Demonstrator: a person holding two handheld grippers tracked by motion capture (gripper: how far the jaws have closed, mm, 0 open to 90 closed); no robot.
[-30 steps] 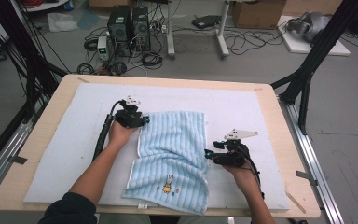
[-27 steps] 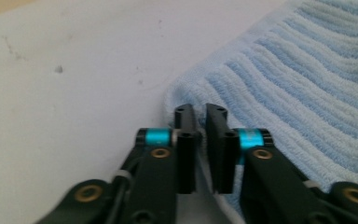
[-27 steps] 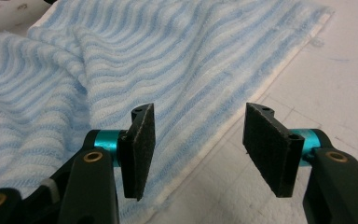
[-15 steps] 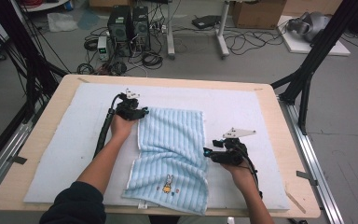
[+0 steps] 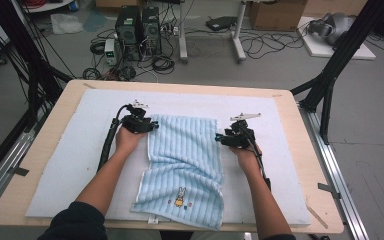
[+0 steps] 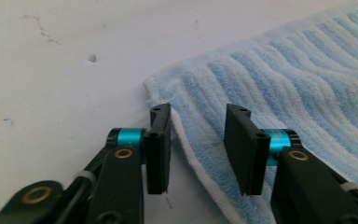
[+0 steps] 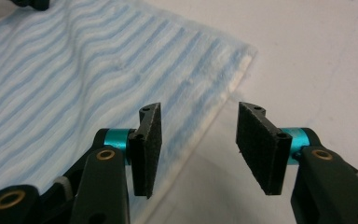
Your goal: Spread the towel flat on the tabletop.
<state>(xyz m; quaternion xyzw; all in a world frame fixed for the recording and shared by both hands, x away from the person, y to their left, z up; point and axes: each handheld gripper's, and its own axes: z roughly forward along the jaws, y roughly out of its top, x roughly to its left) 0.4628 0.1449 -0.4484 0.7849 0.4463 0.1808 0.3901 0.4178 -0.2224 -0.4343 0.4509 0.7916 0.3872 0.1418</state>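
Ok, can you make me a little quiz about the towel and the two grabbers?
1. True or false: the left gripper has its jaws apart, astride the towel's white edge near a far corner.
2. Which edge of the towel is the right gripper at? A) the near edge by the bunny B) its right edge near the far corner C) the middle of the towel
3. Fill in: the small picture stitched on the towel is a ____.

Key: 1 true. 2 B: the jaws stand open on either side of that edge, not pinching it. 3 bunny.
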